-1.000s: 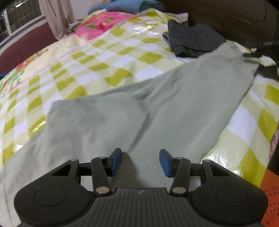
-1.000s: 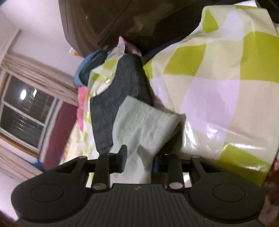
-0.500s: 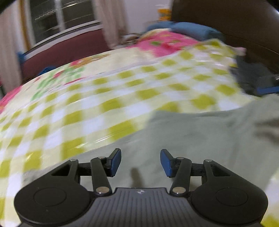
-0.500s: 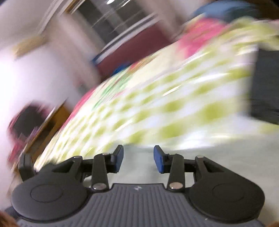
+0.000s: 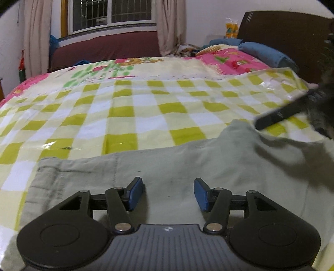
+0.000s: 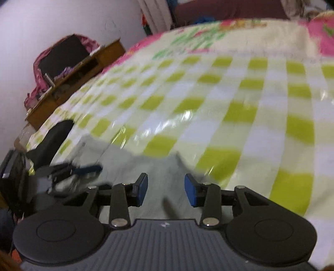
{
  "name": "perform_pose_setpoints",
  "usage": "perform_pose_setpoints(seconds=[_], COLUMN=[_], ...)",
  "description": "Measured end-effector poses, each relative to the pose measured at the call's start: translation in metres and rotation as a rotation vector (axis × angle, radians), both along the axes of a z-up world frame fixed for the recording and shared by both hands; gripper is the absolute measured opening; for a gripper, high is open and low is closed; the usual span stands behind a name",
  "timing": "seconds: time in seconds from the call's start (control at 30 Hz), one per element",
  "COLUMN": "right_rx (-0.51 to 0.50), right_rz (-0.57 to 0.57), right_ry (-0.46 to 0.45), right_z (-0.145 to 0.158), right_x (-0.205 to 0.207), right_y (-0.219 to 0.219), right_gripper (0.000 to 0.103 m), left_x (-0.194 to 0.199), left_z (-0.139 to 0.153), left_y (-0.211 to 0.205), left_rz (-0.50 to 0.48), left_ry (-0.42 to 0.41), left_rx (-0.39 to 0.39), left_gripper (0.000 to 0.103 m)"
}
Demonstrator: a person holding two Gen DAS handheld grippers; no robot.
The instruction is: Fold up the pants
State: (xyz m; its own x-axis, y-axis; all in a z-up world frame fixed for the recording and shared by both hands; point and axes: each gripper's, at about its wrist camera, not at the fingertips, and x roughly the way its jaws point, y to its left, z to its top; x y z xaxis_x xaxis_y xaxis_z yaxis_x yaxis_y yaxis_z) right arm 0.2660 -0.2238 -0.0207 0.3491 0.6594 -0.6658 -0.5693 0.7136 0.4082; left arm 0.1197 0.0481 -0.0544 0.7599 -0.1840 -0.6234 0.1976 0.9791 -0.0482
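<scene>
The pale green pants [image 5: 187,164] lie across the near part of the bed, waistband end at the left. My left gripper [image 5: 168,192] is open and empty, just above the pants near the waistband. My right gripper [image 6: 166,190] is open and empty over the pants [image 6: 133,166], with a raised fold of cloth between its fingers. The right gripper shows blurred at the right edge of the left wrist view [image 5: 277,116]. The left gripper shows blurred at the left of the right wrist view [image 6: 68,173].
The bed has a yellow-green checked plastic cover [image 5: 135,112] over a pink floral sheet. A blue folded cloth [image 5: 265,54] and a dark headboard [image 5: 288,37] are at the far right. A wooden desk [image 6: 77,77] stands beside the bed. A window [image 5: 110,14] and curtains are behind.
Both grippers have swung round from the leg end toward the waistband side of the pants. The right gripper let go of the pant leg it was closed on and is open.
</scene>
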Motion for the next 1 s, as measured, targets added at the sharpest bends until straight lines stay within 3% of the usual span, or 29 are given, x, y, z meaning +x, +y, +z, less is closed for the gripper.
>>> perform_pose_setpoints(seconds=[0.17,0.4,0.53,0.63,0.7,0.77,0.87,1.0], right_rx=[-0.095,-0.015,0.02,0.124,0.185,0.16,0.137,0.134], right_rz=[0.071,0.237,0.116,-0.035,-0.12,-0.164,-0.162,-0.106], right_ry=[0.1,0.146,0.178,0.183,0.181,0.155,0.132,0.083], right_z=[-0.02,-0.012,-0.027,-0.027,-0.026,-0.023,-0.013,0.008], right_x=[0.015,0.004,0.025,0.045,0.061,0.07,0.062,0.023], right_y=[0.018,0.024,0.033,0.024,0.016,0.016,0.013,-0.005], right_gripper=[0.043,0.043,0.041,0.031,0.031,0.031,0.032,0.042], left_x=[-0.001,-0.001,-0.003,-0.001,0.001,0.002,0.001,0.001], left_z=[0.001,-0.004,-0.003,-0.004,-0.006,-0.006,-0.005,-0.001], left_y=[-0.003,-0.008,-0.011,-0.006,-0.003,-0.002,0.0,0.007], left_rz=[-0.01,-0.028,-0.039,-0.018,0.007,0.025,0.05,0.063], left_ry=[-0.003,0.001,-0.011,-0.007,-0.004,-0.005,-0.015,-0.015], left_rx=[-0.012,-0.015,0.003,0.005,0.016,0.044,0.087,0.039], left_gripper=[0.067,0.067,0.067,0.067,0.067,0.068,0.069,0.069])
